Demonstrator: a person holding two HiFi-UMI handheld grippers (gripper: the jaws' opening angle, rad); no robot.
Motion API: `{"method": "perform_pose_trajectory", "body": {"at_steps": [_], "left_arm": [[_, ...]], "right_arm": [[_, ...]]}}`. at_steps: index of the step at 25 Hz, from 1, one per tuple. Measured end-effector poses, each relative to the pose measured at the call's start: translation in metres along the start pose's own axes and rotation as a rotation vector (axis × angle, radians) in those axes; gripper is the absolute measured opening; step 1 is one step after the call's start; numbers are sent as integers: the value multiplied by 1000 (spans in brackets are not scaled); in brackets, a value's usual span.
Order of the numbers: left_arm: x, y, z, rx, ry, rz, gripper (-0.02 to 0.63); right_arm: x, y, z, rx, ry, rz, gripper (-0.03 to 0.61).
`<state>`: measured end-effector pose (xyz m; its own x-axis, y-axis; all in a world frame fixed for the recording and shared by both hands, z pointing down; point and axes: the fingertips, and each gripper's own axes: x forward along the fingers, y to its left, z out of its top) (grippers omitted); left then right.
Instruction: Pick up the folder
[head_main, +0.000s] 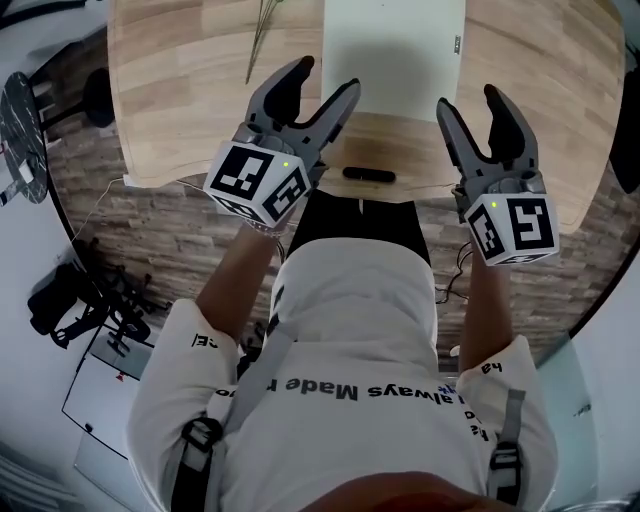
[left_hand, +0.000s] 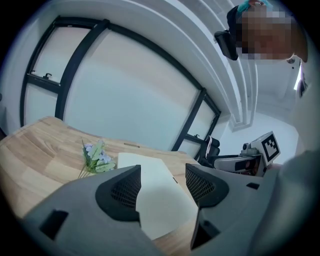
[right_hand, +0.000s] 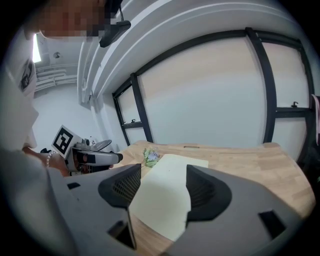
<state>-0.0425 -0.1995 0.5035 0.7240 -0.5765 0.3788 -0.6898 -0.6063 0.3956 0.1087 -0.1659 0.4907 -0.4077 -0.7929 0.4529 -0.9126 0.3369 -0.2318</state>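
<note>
A pale cream folder (head_main: 395, 50) lies flat on the wooden table (head_main: 180, 90), its near edge towards me. My left gripper (head_main: 325, 80) hovers over the table's front edge, just left of the folder's near corner, jaws open and empty. My right gripper (head_main: 470, 100) hangs at the folder's right side, also open with nothing between its fingers. In the left gripper view the folder (left_hand: 160, 200) shows through the gap of the left gripper (left_hand: 162, 185). In the right gripper view the folder (right_hand: 162, 200) lies ahead of the right gripper (right_hand: 162, 182).
A small black bar-shaped object (head_main: 368, 175) rests near the table's front edge between the grippers. A sprig of artificial flowers (head_main: 262, 30) lies left of the folder, also seen as flowers (left_hand: 96, 157) and flowers (right_hand: 150, 157). Large windows stand behind the table.
</note>
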Motion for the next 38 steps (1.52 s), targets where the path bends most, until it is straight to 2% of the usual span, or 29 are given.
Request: {"method": "perform_pose_trajectory", "body": {"at_steps": [10,18,26,38], "left_arm": [[28,40,-55,-42,79,40,282],[44,57,-92,-89,138,40,305],[59,68,-112,-115,155,42,314],[67,80,-135,-185,193,37,321]], "right_arm": [[35,-24,-55,49,73,-11,269],[50,-38,-90,102,126,-11,282],[68,-57,-119,166,157,-10,298],[87,-59,-152,233,229,0,302]]}}
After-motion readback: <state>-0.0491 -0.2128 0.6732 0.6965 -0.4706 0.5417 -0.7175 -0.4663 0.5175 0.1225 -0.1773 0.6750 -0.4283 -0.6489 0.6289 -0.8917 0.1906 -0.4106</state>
